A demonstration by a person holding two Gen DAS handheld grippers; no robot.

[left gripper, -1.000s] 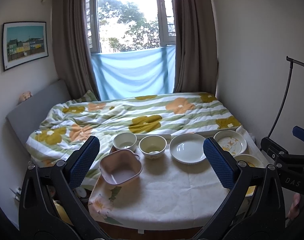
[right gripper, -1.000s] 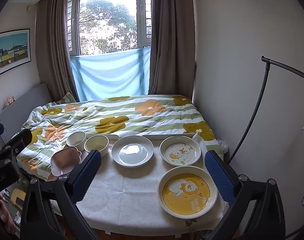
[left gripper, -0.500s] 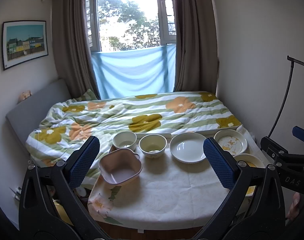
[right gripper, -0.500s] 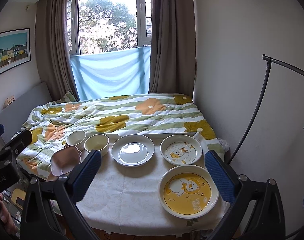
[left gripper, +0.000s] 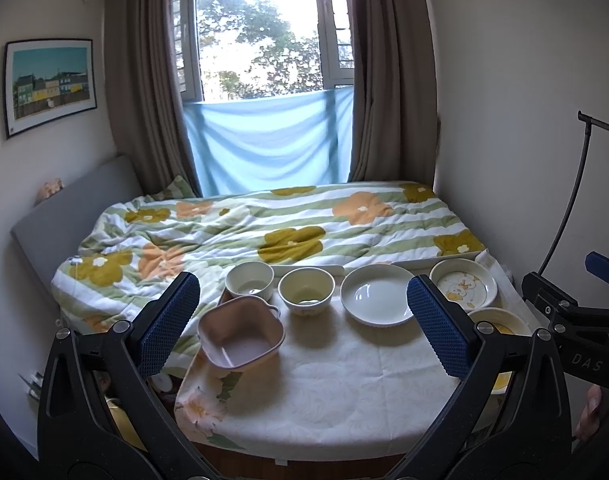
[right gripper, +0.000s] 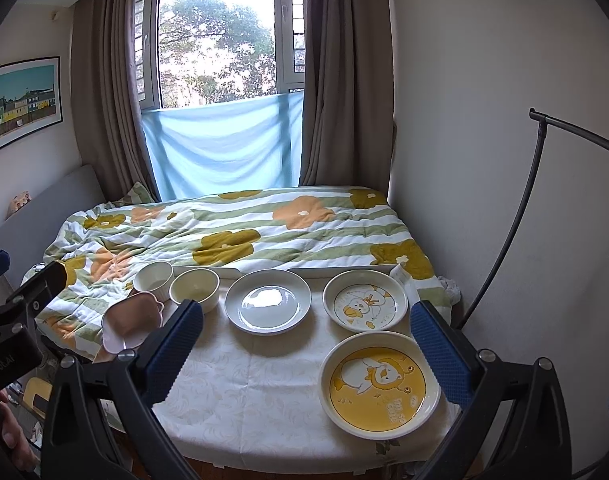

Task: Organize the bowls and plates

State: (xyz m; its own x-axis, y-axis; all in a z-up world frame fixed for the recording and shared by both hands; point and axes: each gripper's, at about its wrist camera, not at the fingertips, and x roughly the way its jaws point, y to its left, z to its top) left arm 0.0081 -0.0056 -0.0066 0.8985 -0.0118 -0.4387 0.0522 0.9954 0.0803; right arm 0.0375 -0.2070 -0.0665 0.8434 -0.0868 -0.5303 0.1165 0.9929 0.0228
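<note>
With both grippers gaping empty, I judge the glossy yellow duck-print ceramic plate [right gripper: 379, 385] probably slippery and fragile, best pinched at its rim.

This is a bedroom in a home. A bed [left gripper: 272, 232] with a flowered quilt fills it, below a curtained window [left gripper: 264, 32]. A framed picture [left gripper: 48, 84] hangs on the wall.
</note>
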